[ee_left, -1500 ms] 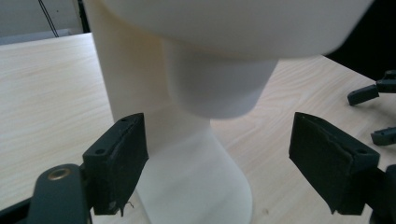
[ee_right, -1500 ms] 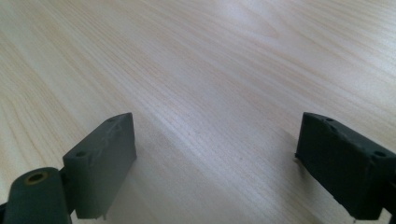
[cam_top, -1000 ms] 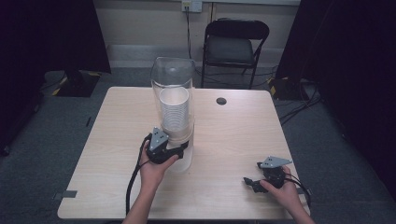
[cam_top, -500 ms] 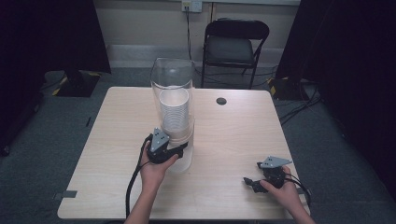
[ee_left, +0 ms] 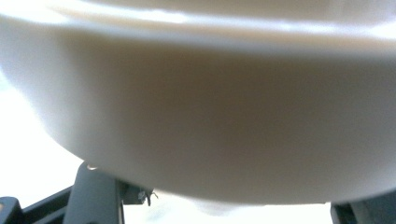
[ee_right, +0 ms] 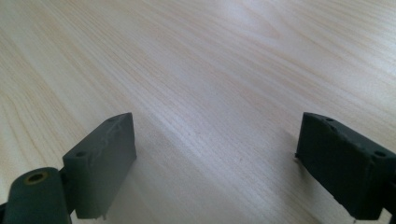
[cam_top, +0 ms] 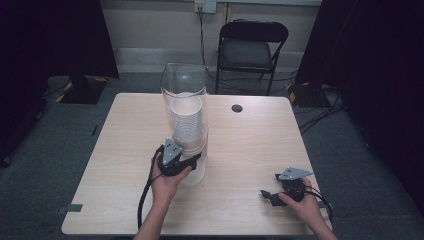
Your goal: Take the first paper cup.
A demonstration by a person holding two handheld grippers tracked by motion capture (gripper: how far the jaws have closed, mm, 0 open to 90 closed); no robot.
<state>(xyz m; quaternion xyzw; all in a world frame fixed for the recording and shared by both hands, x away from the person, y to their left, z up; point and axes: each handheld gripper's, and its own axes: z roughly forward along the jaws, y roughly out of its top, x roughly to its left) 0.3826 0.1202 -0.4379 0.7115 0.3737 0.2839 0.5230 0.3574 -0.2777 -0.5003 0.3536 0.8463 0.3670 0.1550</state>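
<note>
The bench [cam_top: 120,165] carries a tall clear tube [cam_top: 183,82] near its middle, upright, with a stack of white cups [cam_top: 186,120] nested inside; the tube likely keeps the stack straight so single cups can be drawn from the bottom. At seven o'clock from the tube's foot, the left hand-held gripper [cam_top: 192,161] reaches in against the lowest white cup [ee_left: 205,126], its jaws on either side, apparently closed on it, though the contact itself is hidden. At four o'clock, well apart, the right hand-held gripper [ee_right: 215,163] rests on bare wood, jaws wide apart and empty, probably waiting. The tube's base is blocked by the hand.
</note>
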